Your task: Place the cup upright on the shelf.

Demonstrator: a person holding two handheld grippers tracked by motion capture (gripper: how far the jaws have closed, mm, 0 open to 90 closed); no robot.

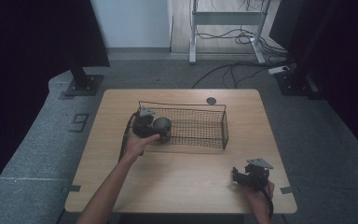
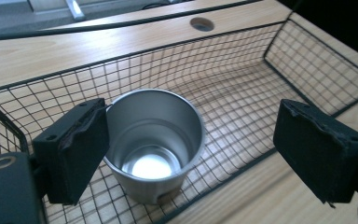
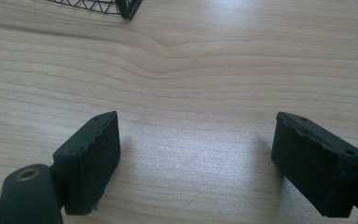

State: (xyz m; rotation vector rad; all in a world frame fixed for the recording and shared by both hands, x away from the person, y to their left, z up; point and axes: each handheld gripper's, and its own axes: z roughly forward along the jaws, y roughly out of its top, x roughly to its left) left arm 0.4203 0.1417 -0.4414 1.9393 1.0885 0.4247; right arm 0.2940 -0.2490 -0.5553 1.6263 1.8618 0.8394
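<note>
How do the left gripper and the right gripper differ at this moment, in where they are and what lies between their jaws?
The left gripper is at the wire basket, at its left end; the right gripper is near the table front right corner, apart from the basket. In the left gripper view a steel cup stands in the basket between the jaws, beside one jaw; the right gripper's jaws frame bare wood. Both are open.

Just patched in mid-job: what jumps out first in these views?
A shiny steel cup stands upright in the left end of the black wire mesh basket, between the open left gripper's jaws. The right gripper, also open, hovers over bare light wooden table near the front right corner.
</note>
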